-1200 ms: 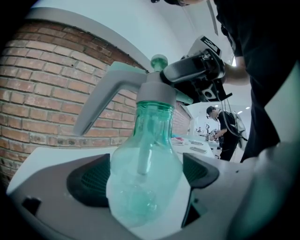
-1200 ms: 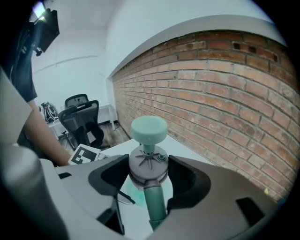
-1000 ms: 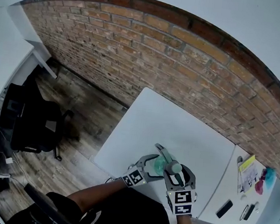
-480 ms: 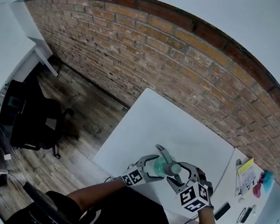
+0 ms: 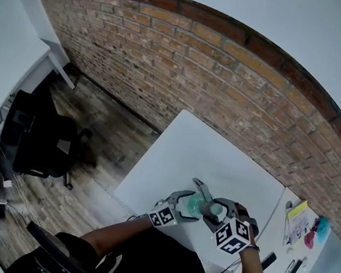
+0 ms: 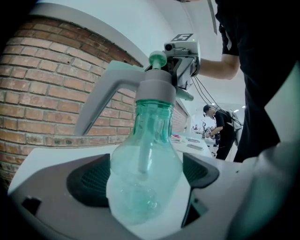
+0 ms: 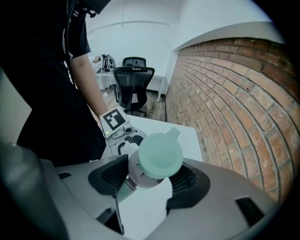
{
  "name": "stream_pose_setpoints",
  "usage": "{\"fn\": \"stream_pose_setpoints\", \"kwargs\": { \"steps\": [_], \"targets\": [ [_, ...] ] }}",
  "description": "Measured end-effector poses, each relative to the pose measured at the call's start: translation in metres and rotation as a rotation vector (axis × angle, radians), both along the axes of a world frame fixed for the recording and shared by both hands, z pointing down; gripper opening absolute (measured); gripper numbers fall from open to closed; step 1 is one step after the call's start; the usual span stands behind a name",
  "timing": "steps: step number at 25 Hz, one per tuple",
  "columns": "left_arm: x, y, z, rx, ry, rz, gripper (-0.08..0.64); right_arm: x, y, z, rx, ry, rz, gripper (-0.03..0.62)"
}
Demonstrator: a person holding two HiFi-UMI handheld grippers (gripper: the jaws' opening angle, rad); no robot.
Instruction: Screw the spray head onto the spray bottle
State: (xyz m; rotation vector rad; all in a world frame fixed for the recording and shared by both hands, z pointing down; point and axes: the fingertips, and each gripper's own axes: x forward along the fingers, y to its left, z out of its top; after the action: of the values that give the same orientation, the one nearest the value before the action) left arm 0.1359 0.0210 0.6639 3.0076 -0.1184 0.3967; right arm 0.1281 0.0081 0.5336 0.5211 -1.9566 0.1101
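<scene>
In the head view both grippers meet over the near edge of the white table [image 5: 217, 153]. My left gripper [image 5: 192, 200] is shut on the clear teal spray bottle [image 5: 195, 205]; in the left gripper view the bottle [image 6: 143, 173] fills the gap between the dark pads and stands upright. The grey spray head [image 6: 152, 89] with a teal knob sits on its neck, trigger lever pointing left. My right gripper [image 5: 215, 212] comes from the right and is shut on the spray head [image 7: 157, 157], its pads on either side of the grey collar.
A brick wall [image 5: 197, 62] runs behind the table. A black office chair [image 5: 40, 148] stands on the wooden floor at the left. A second table [image 5: 281, 237] at the right holds papers and small items. A person [image 6: 220, 126] stands far off.
My right gripper has turned around the spray head; its marker cube swung from below the bottle out to the right. The left gripper and bottle stayed in place.
</scene>
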Motion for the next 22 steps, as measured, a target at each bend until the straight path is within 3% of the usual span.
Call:
{"fn": "stream_pose_setpoints", "kwargs": {
  "steps": [2,7,10,15,22],
  "targets": [
    [0.0,0.0,0.0,0.002,-0.001,-0.005,0.466,0.001,-0.002,0.0,-0.012,-0.034,0.09,0.262],
    [0.0,0.0,-0.001,0.008,-0.003,-0.015,0.466,0.006,-0.007,0.0,0.003,-0.164,0.49,0.262],
    [0.0,0.0,0.0,0.008,-0.002,-0.021,0.466,0.008,-0.009,-0.001,0.042,-0.205,0.61,0.262],
    [0.001,0.001,0.0,0.004,-0.002,-0.016,0.466,0.009,-0.008,-0.002,0.06,-0.254,0.66,0.262],
    [0.0,0.0,0.0,0.002,0.001,-0.014,0.466,0.016,-0.003,-0.029,0.087,-0.31,0.553,0.264]
  ]
}}
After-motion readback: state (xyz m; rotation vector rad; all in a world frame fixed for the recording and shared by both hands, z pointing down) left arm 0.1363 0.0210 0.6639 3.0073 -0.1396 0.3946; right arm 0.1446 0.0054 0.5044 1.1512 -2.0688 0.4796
